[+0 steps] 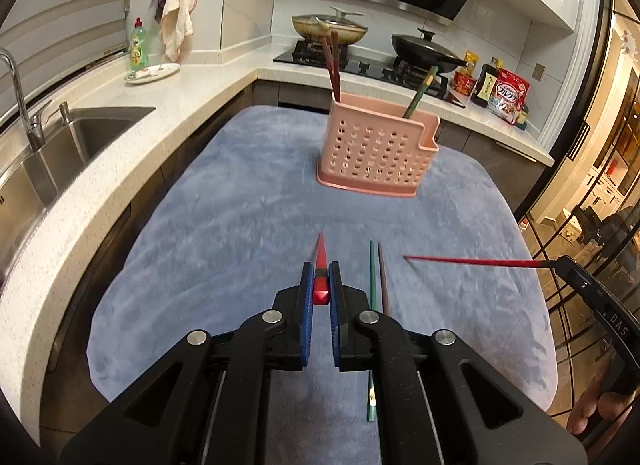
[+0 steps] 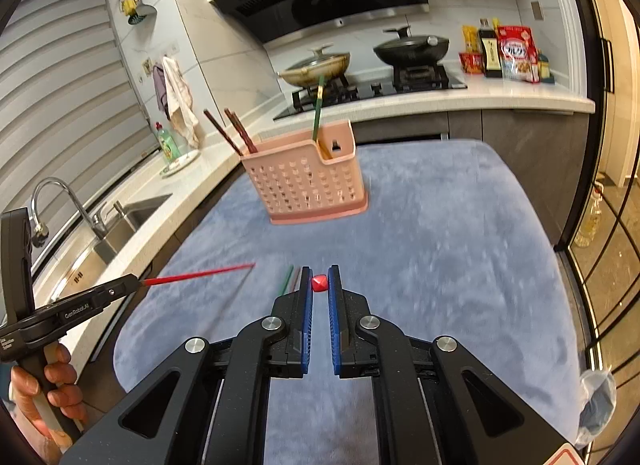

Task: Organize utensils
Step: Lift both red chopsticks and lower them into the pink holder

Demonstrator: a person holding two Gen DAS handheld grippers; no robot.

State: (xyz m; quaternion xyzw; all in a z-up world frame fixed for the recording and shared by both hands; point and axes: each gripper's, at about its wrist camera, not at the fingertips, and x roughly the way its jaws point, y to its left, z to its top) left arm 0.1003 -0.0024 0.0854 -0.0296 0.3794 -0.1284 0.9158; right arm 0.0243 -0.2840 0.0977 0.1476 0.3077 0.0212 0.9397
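Up close, your left hand-held gripper (image 1: 319, 277) held a red chopstick (image 1: 321, 265) between its blue pads (image 1: 307, 285), the jaws narrow around it, its tip pointing forward past the fingertips toward the pink utensil basket (image 1: 374, 149). Your right hand-held gripper (image 2: 320, 283) was likewise nearly closed on a second red chopstick (image 2: 319, 283), seen end-on between its fingertips; from the left wrist view that chopstick (image 1: 472, 262) stretched sideways off to the right of your left hand-held gripper. Just right of the left fingers, a green chopstick (image 1: 372, 277) and a brown chopstick (image 1: 383, 277) lay side by side on the blue cloth (image 1: 240, 205) covering the surface. Well ahead of both hand-held grippers the basket stood upright on the cloth, with brown chopsticks (image 1: 333, 65) in its left end and one green chopstick (image 1: 420, 93) in its right
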